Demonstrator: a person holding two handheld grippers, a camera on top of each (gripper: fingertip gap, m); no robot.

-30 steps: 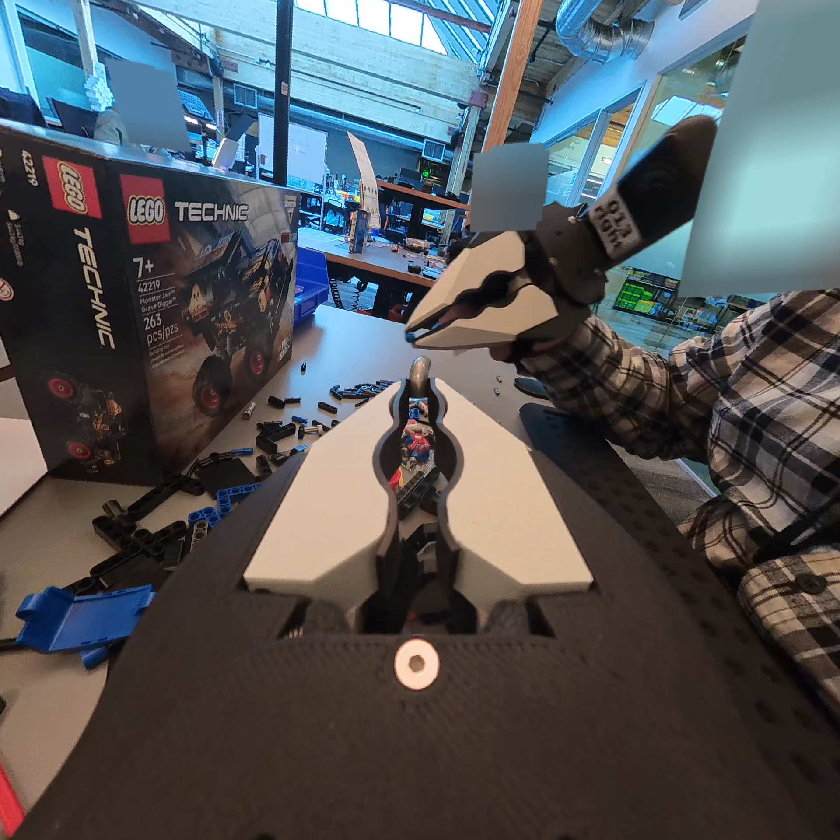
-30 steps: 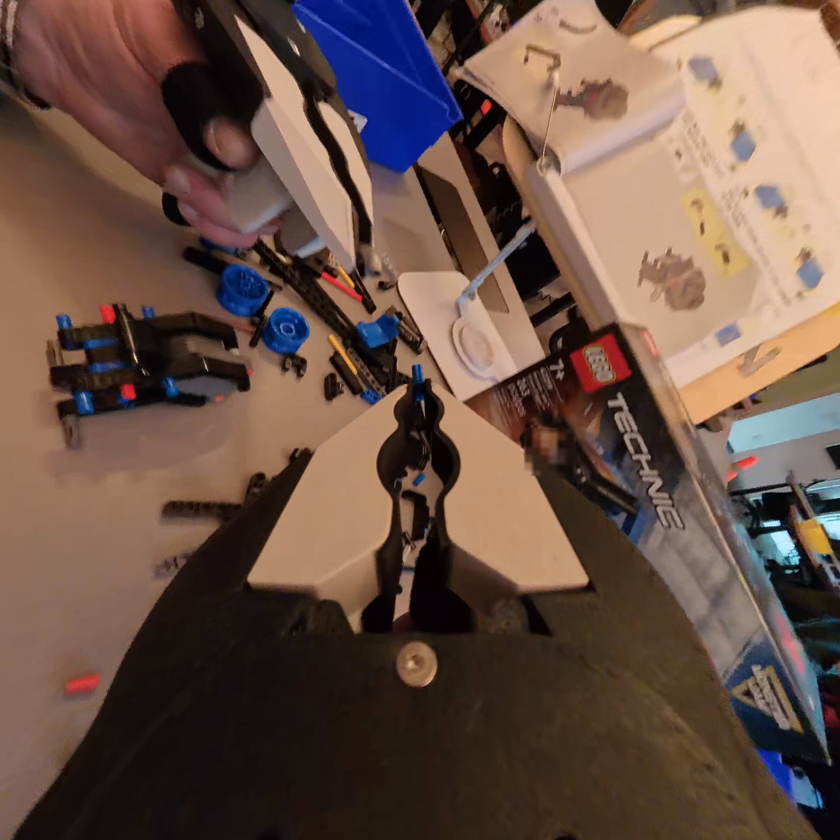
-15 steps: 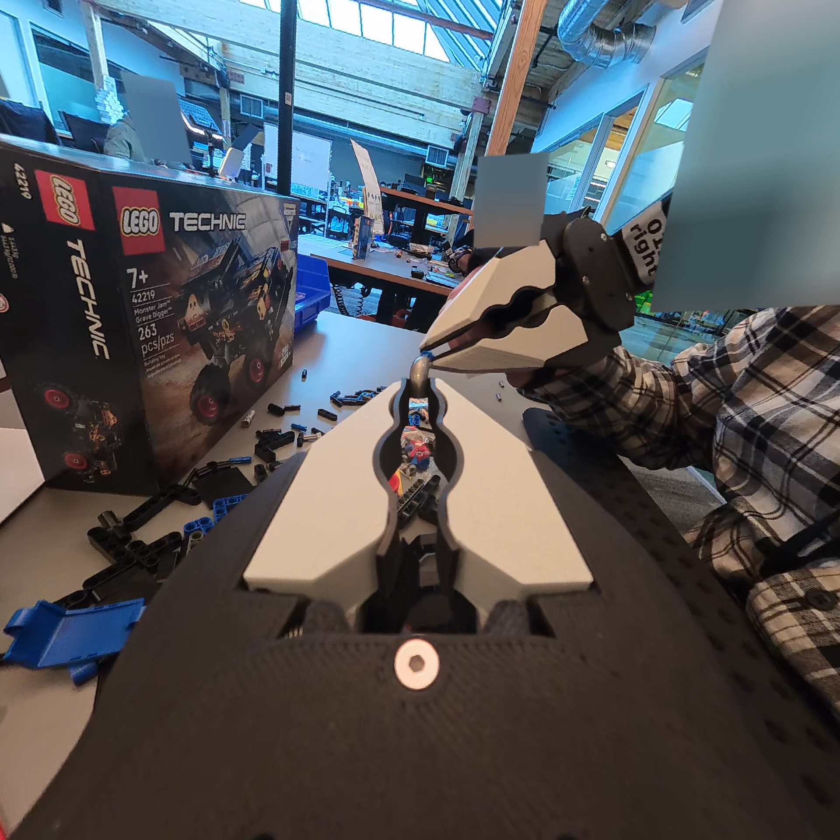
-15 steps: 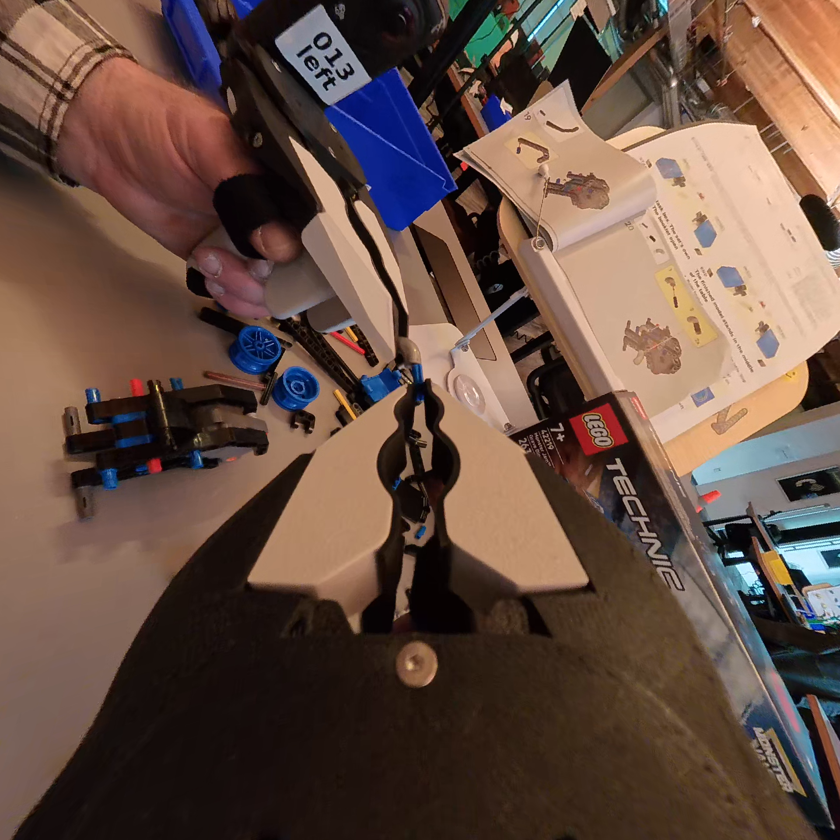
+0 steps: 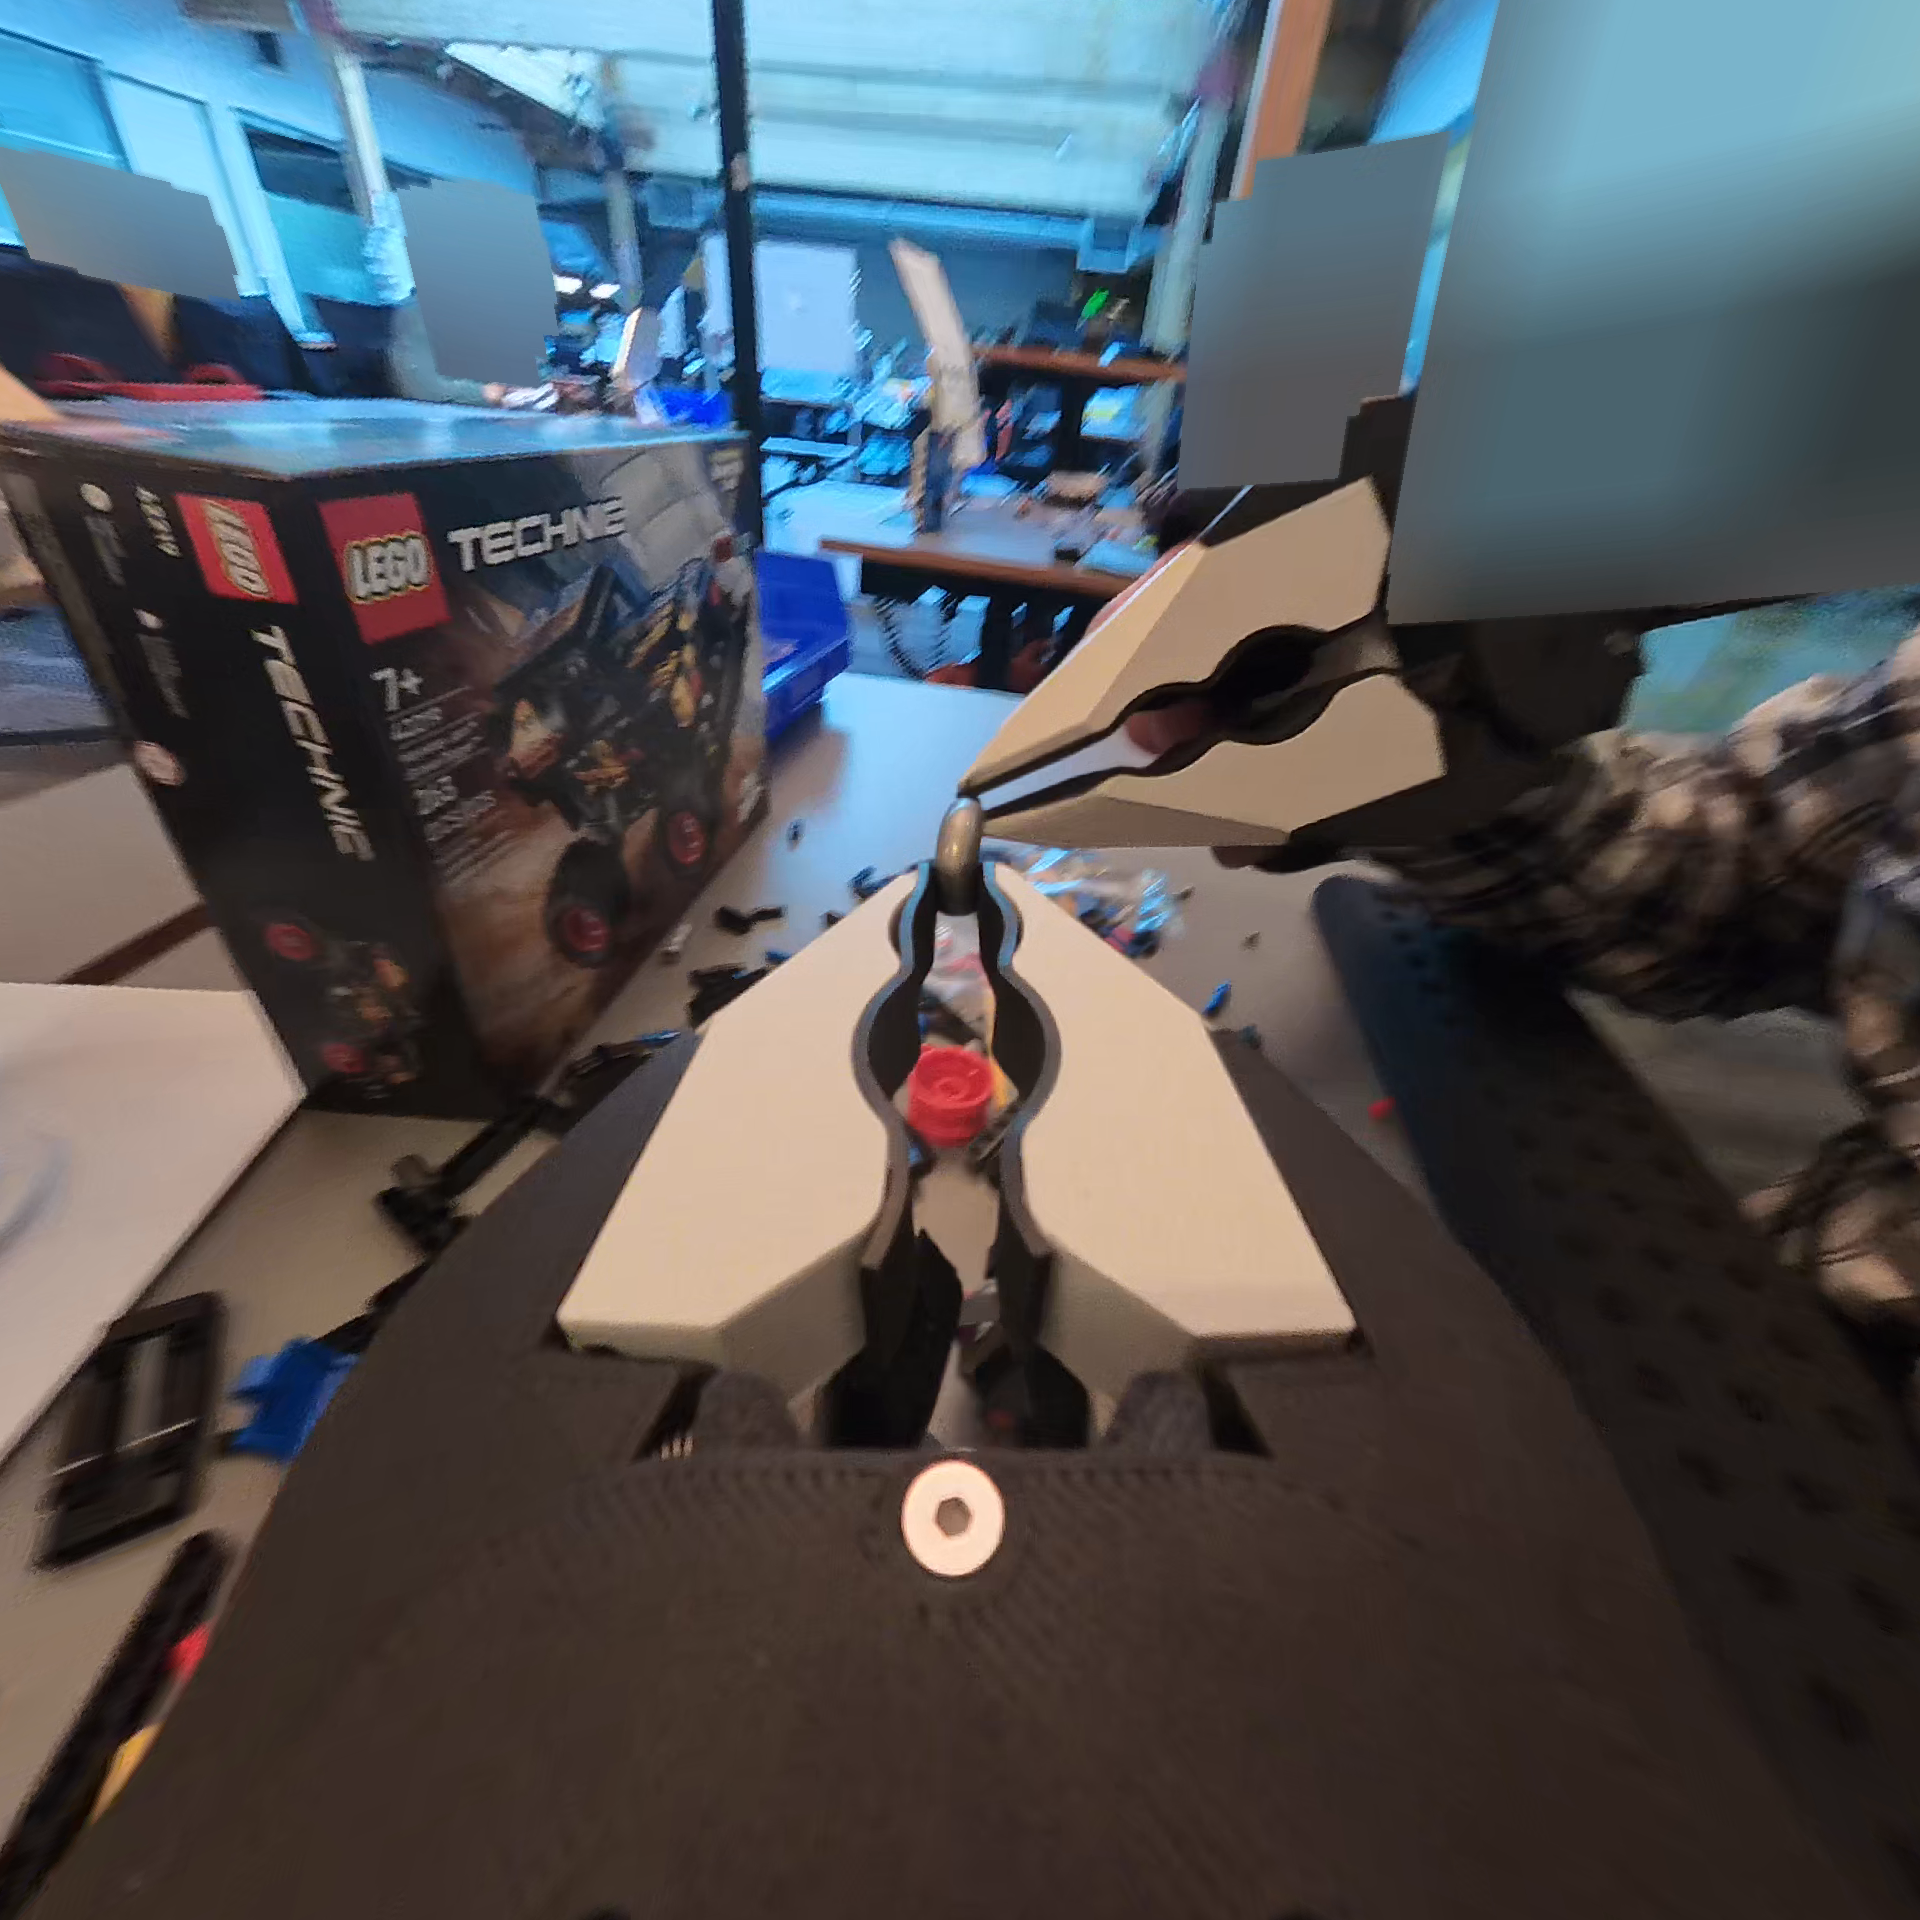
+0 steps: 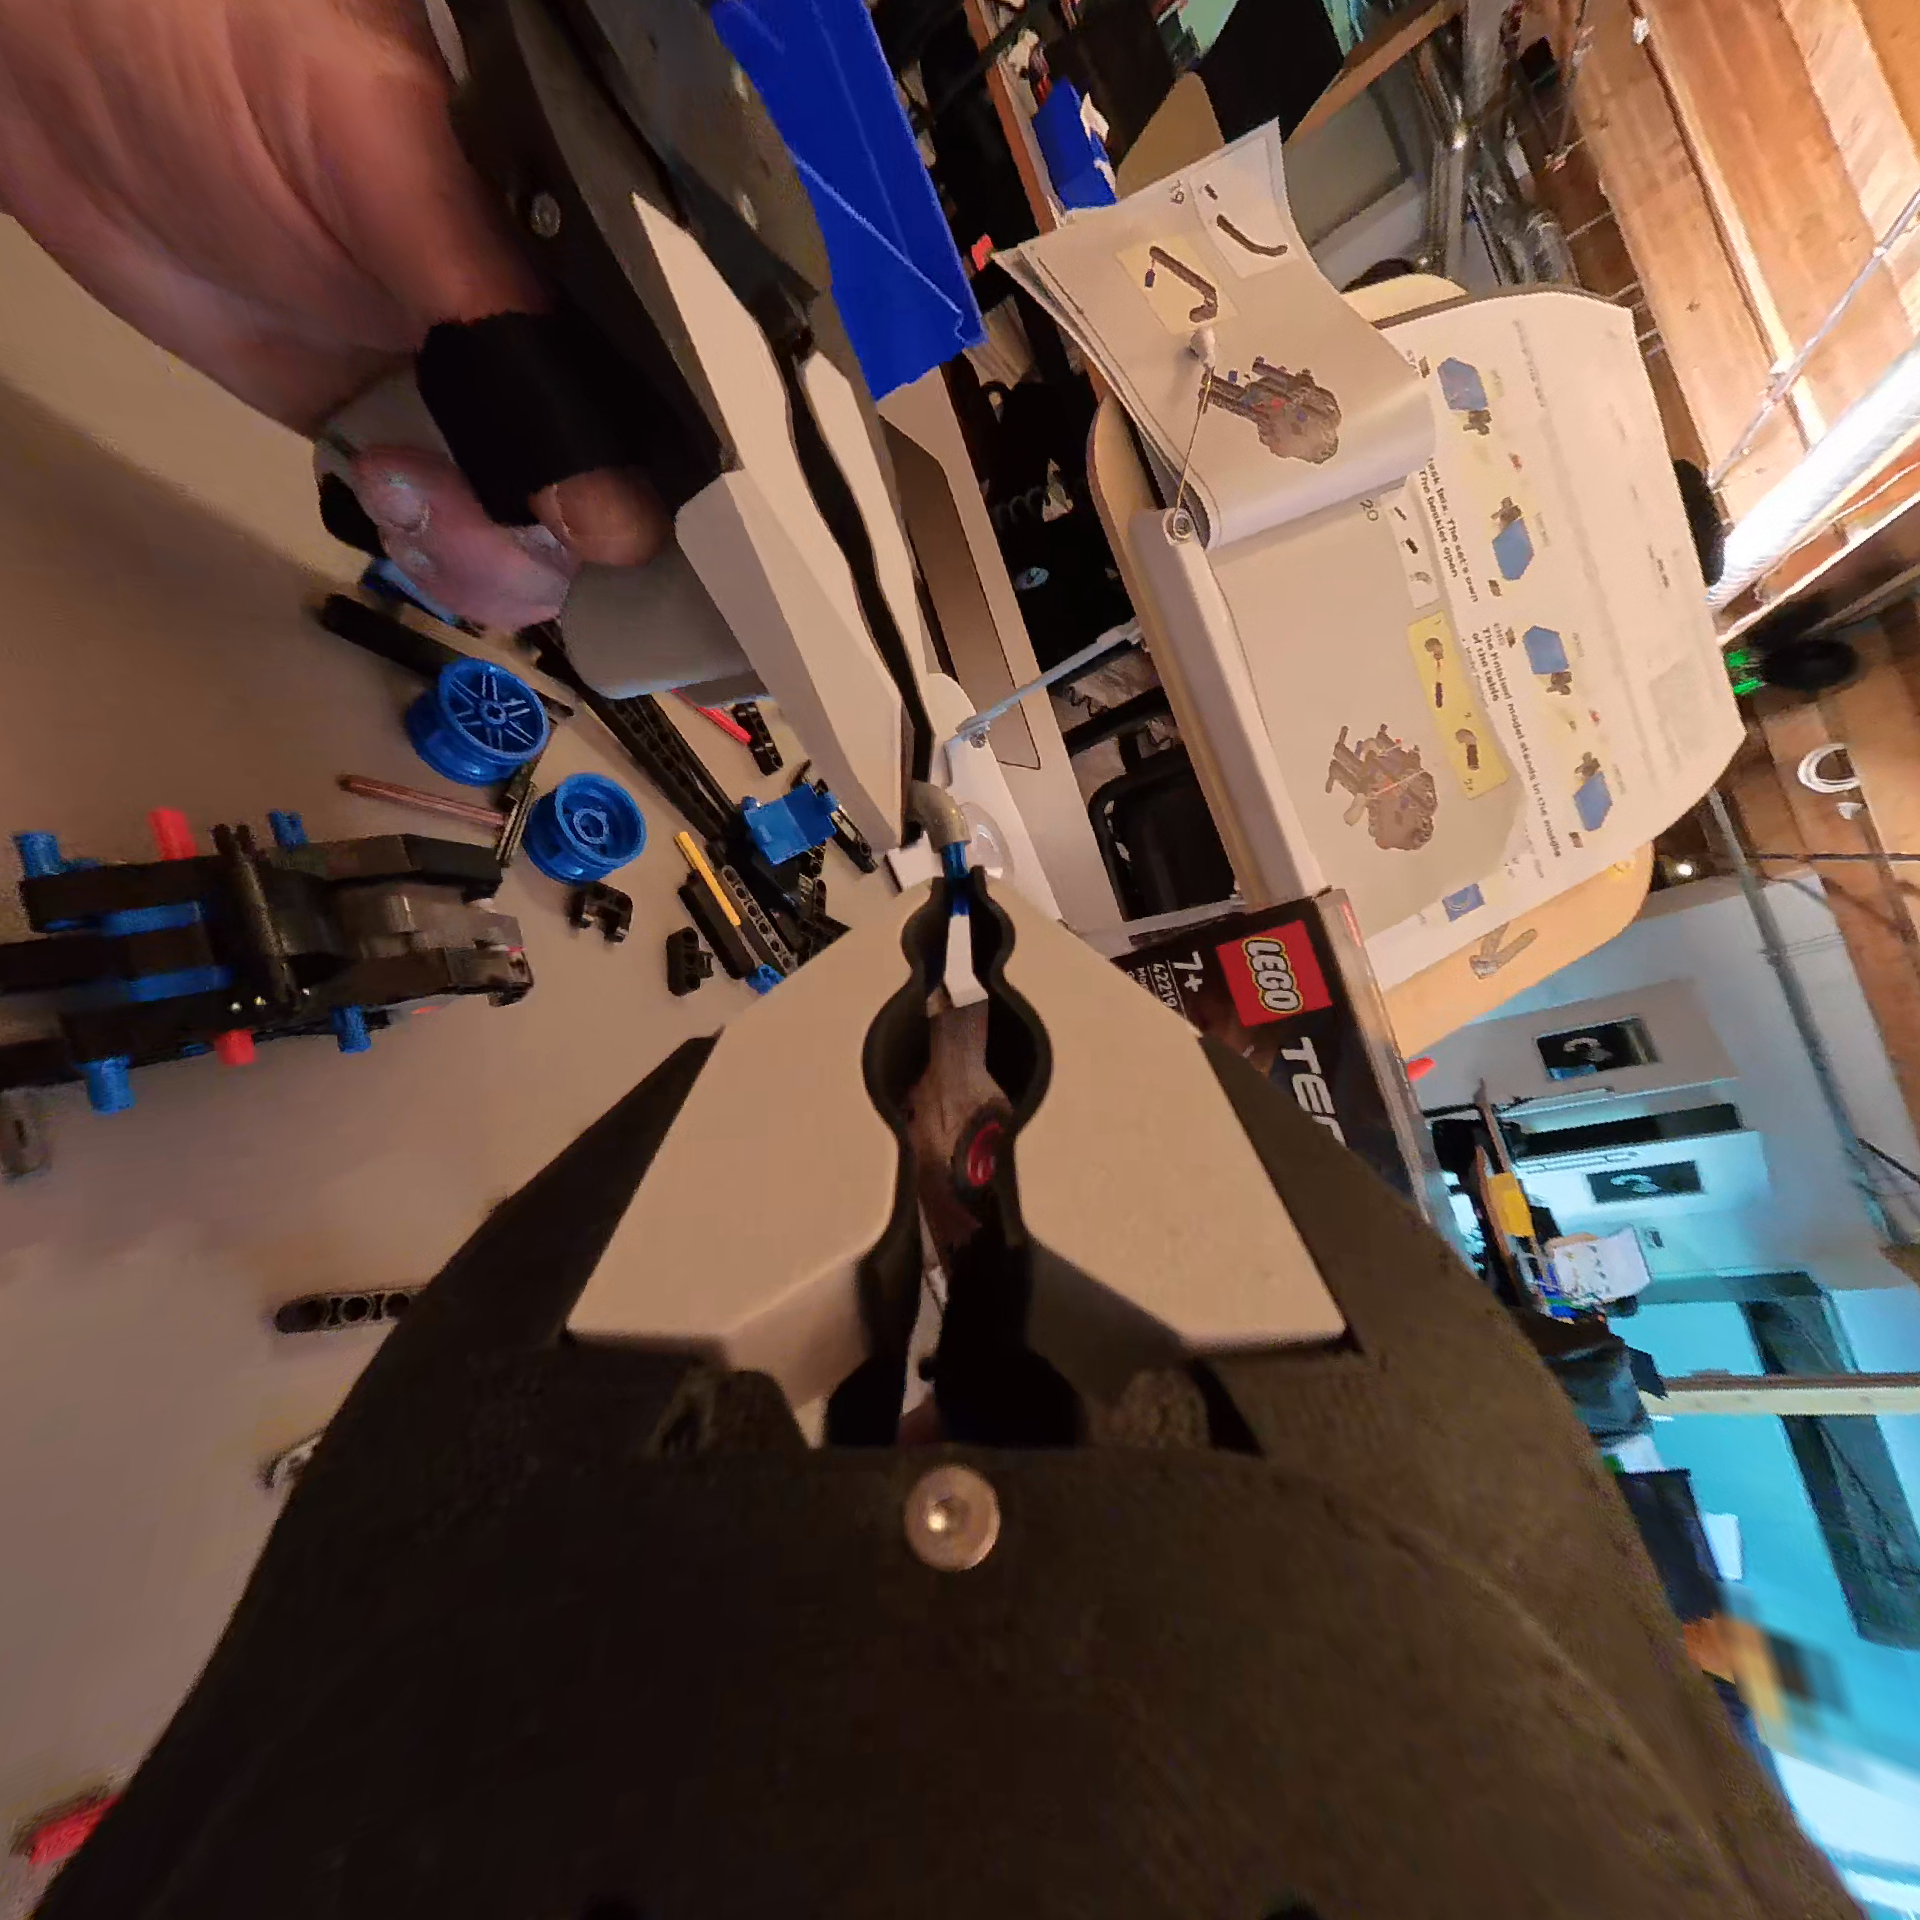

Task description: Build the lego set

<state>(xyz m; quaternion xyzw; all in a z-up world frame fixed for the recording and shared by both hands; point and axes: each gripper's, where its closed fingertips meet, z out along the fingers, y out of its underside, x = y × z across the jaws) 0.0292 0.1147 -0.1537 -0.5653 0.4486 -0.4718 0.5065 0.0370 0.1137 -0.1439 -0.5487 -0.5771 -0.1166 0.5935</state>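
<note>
Both grippers meet tip to tip above the table. Left gripper (image 5: 961, 883) is closed on a small grey bent connector (image 5: 961, 847), which stands up out of its tips; in the right wrist view the same grey piece (image 6: 940, 810) sits at the end of the left gripper's pale fingers. Right gripper (image 6: 956, 904) is clamped on a thin blue pin (image 6: 954, 868) whose far end touches the grey connector, and in the left wrist view its closed tips (image 5: 982, 795) come in from the right, level with the connector's top. On the grey table (image 6: 156, 1247) lies a partly built black assembly (image 6: 260, 945) studded with blue and red pins, with two blue wheel hubs (image 6: 478, 717) just beside it and loose black beams and pins scattered around. A red wheel hub (image 5: 943, 1107) shows through the gap between the left gripper's fingers, lying on the table beyond. As for containers, the set's black box (image 5: 416, 748) stands closed on the table to the left, so its contents cannot be seen; a blue bin (image 5: 800, 634) sits behind it, and what it holds is hidden too. An open instruction booklet (image 6: 1351, 499) rests on a white stand past the box.
</note>
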